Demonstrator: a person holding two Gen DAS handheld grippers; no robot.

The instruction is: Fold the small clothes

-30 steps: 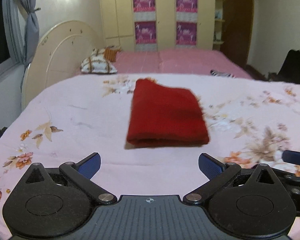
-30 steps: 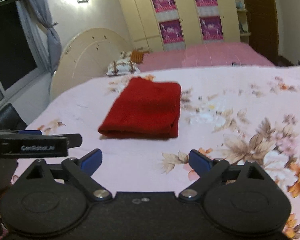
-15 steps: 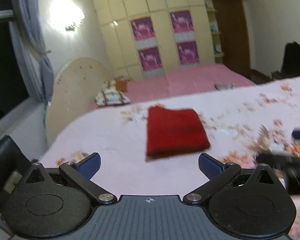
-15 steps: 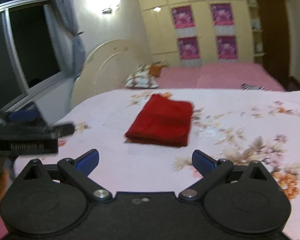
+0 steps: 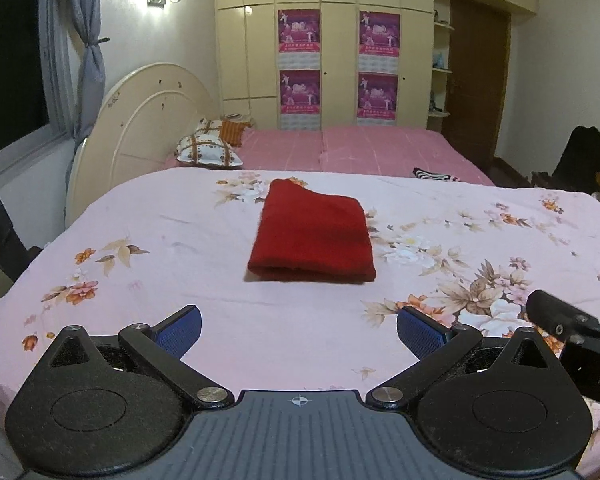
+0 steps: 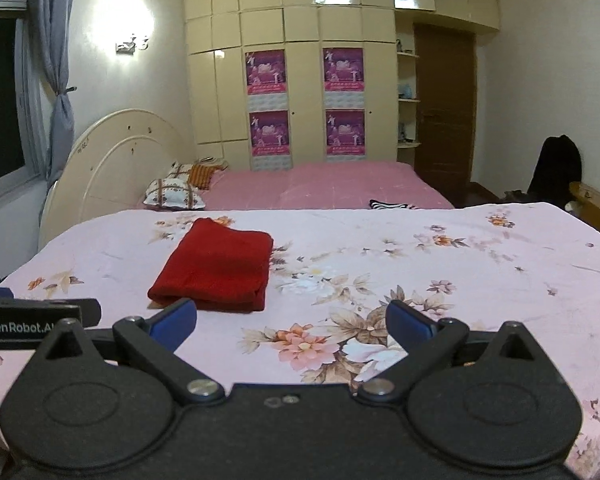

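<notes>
Nearest the lens: left gripper (image 5: 298, 330), blue pads spread wide, nothing between them, touching nothing — floral sheet (image 5: 180, 240) bare in the gap. Same for the right gripper (image 6: 288, 322): wide apart, empty, held clear of the sheet. From the left wrist view, the right gripper's black body intruding at 4 o'clock, close alongside; from the right wrist view, the left gripper's labelled body at 9 o'clock. Close enough to knock together if swung inward carelessly.

Farther out, at 12 o'clock from the left gripper and about 11 o'clock from the right: red cloth (image 5: 312, 232), folded into a thick rectangle, lying flat on the sheet, near edge rounded, layers showing at the near right corner (image 6: 260, 300). Apart from both grippers, untouched.

Judged close to done, perhaps one fold or a tidy left. Risks from here:
- Pinching only the top layer at the near edge — fold peeling open, bundle losing its shape.
- Catching the sheet along with the cloth, since both soft and lying flush — sheet dragged up, cloth sliding.
- Lifting one corner alone — thick layers slumping sideways, edges out of line.

Beyond the cloth: pink bed (image 5: 360, 152), patterned pillow (image 5: 208, 152) at 11 o'clock, wardrobe with posters (image 5: 340, 60) at the far wall.
</notes>
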